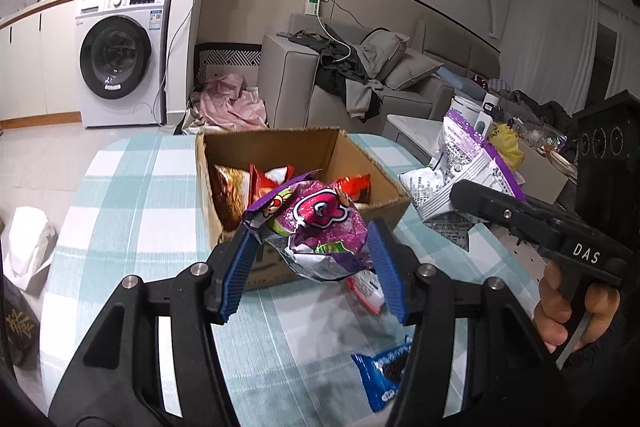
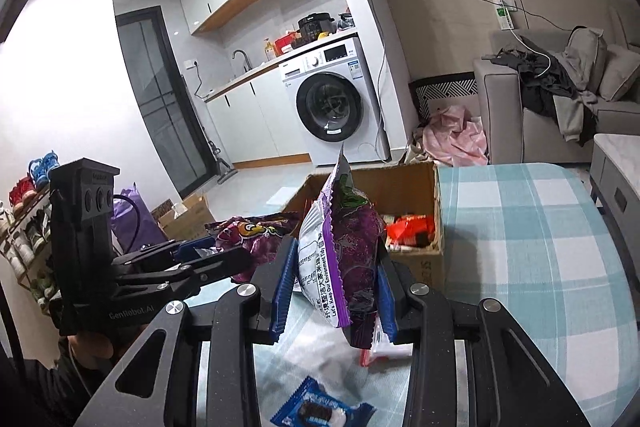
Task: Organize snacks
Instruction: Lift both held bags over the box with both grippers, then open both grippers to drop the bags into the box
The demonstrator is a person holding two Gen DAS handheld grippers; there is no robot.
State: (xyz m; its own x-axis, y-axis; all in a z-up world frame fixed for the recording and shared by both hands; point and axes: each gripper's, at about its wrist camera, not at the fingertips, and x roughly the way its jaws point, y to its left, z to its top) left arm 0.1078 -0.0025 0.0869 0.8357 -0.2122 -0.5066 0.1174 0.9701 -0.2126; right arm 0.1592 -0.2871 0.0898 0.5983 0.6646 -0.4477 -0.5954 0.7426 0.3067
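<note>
The landmark is the cardboard box [image 1: 280, 147], open-topped on the checked worktop [image 1: 132, 187] and already holding several snack packets in red and brown wrappers.

On the near side of the box, held above the worktop, the left gripper [image 1: 314, 259] has its blue ribbed fingers [image 1: 238, 275] clamped on a magenta snack bag [image 1: 320, 227]; the crumpled bag bulges up between them and overlaps the box's near edge in the left wrist view.

To the right of the box, the right gripper [image 2: 332, 291] has its fingers [image 2: 283, 291] closed on a purple-and-white snack bag [image 2: 340, 251], gripped near its lower end so that it stands upright, its top corner rising past the box's far rim in the right wrist view.

Nearer than the box, on the worktop below the two grippers, lie a blue cookie packet [image 2: 320, 411] and a red-and-white packet [image 1: 366, 287].
</note>
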